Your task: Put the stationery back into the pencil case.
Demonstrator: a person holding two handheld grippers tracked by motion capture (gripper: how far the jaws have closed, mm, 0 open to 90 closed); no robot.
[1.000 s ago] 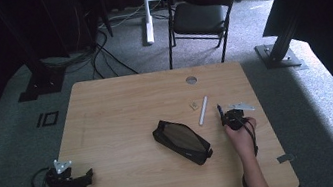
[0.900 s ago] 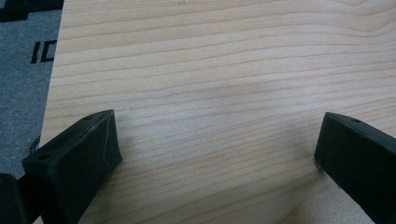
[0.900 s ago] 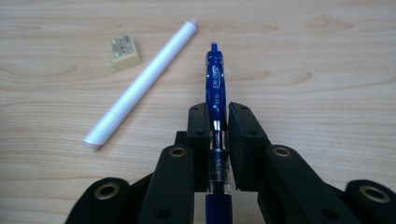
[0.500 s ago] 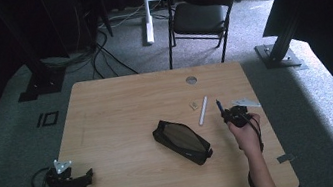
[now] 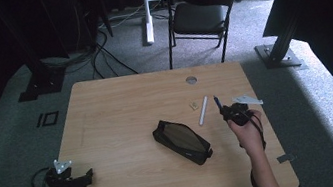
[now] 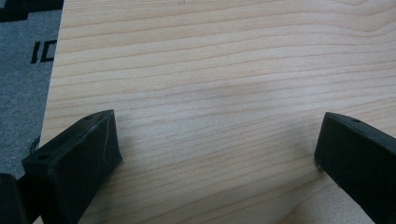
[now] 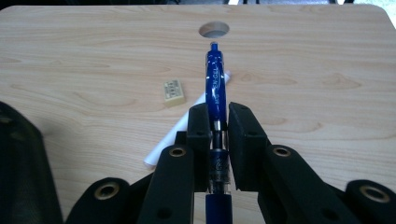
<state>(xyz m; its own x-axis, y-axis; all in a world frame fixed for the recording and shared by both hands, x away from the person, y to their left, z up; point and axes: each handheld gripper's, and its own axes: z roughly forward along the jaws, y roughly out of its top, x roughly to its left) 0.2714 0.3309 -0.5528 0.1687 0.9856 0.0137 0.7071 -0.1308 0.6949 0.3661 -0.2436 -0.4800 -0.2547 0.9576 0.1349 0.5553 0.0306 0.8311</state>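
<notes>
Clamping the blue pen between its two black jaws, the right gripper is seen held above the table, with the pen pointing ahead of the jaws toward the round hole in the tabletop. The pen is gripped along its barrel, its far end well out past the jaw tips and its near end running back between the gripper's links. Just left of the jaws and below them a white stick lies on the wood, and a little farther ahead on that side a small eraser is seen. Well to the left of the gripper, the black pencil case lies on the table; whether it is unzipped cannot be told.

The left gripper is rested low over bare wood near the table's near left corner, its jaws standing wide apart with nothing between them.

The step in hand is judged to be the carrying of the picked-up pen. The next move is likely one across to the case at the gripper's left, which calls for the pen to be kept firmly pinched, turned to lie along the case's length, and lowered before the jaws are parted. The case may first have to be steadied or opened by the idle left gripper.
</notes>
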